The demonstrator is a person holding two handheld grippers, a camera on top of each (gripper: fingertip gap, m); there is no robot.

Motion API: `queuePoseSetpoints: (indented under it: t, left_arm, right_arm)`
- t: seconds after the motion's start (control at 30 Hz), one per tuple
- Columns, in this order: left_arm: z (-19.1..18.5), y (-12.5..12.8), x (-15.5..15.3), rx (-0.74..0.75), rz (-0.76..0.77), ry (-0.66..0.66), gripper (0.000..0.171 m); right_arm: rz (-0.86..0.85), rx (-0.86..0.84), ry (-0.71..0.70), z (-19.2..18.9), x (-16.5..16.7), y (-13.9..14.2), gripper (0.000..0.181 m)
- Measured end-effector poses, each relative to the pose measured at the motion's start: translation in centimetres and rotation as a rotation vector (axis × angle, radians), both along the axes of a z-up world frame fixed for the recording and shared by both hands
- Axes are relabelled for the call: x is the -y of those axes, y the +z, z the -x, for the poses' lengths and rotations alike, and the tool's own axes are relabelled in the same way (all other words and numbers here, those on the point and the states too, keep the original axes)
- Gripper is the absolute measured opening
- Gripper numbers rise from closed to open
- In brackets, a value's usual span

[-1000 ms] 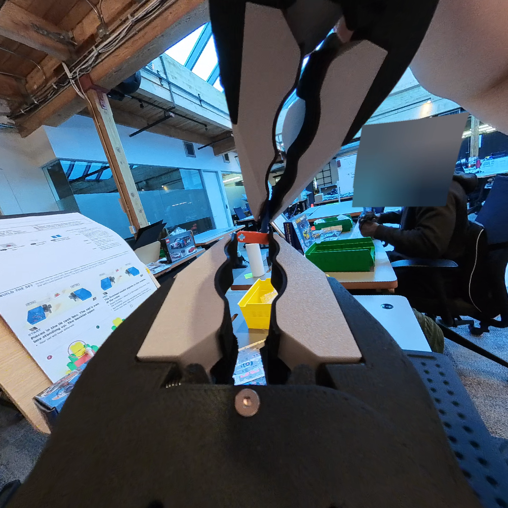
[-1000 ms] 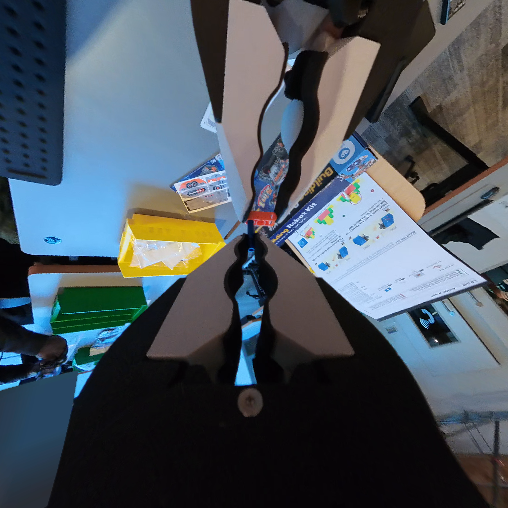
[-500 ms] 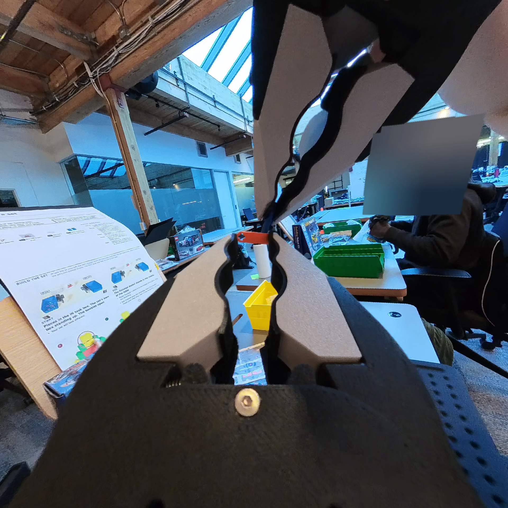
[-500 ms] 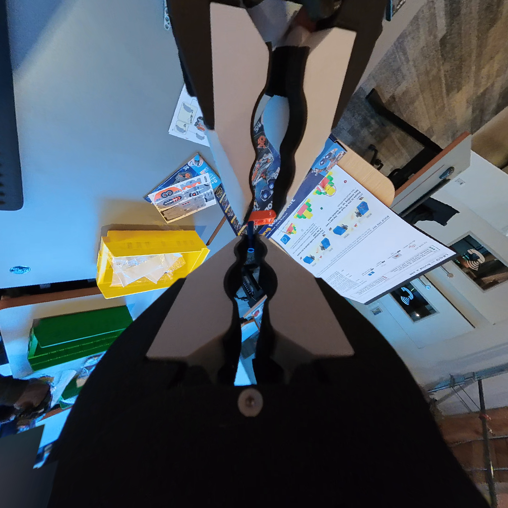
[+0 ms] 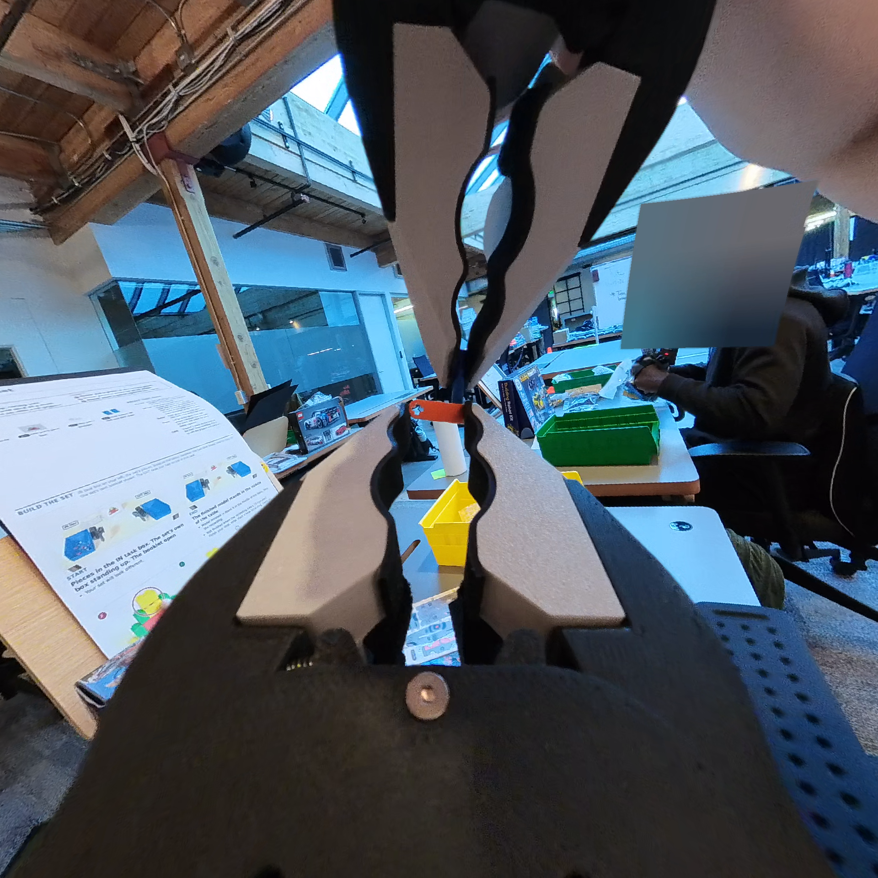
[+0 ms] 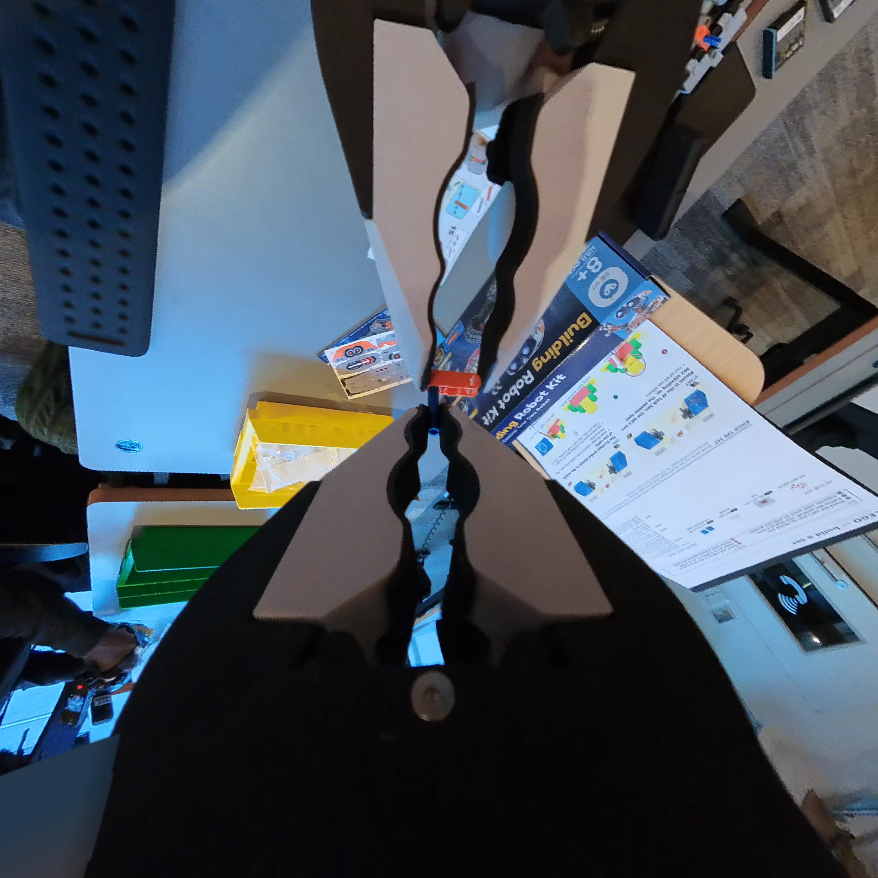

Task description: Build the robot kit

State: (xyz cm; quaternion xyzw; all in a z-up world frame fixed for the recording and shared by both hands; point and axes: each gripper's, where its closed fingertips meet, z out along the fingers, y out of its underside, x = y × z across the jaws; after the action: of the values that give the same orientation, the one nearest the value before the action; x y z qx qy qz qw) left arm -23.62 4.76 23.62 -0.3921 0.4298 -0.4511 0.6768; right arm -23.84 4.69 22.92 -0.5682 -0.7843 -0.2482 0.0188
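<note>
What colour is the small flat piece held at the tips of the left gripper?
Orange-red piece, clearest in the left wrist view.

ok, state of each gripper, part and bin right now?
left gripper: shut on the orange beam
right gripper: shut on the blue pin
orange beam: in the air, level, blue pin meeting it at a right angle
yellow bin: on the table, clear bags inside
green bin: on the far table, upright
</note>
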Motion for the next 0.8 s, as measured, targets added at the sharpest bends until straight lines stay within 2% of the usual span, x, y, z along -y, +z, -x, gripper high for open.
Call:
queuePoseSetpoints:
  t: [0.4, 0.8]
  left_arm:
    - [0.75, 0.5, -0.92, 0.071, 0.05, -0.024, 0.02]
    - [0.73, 0.73, -0.56, 0.082, 0.01, -0.007, 0.02]
  right_arm:
    - [-0.105, -0.165, 0.039, 0.83, -0.85, 0.42, 0.002]
    - [-0.053, -0.262, 0.089, 0.77, -0.49, 0.52, 0.002]
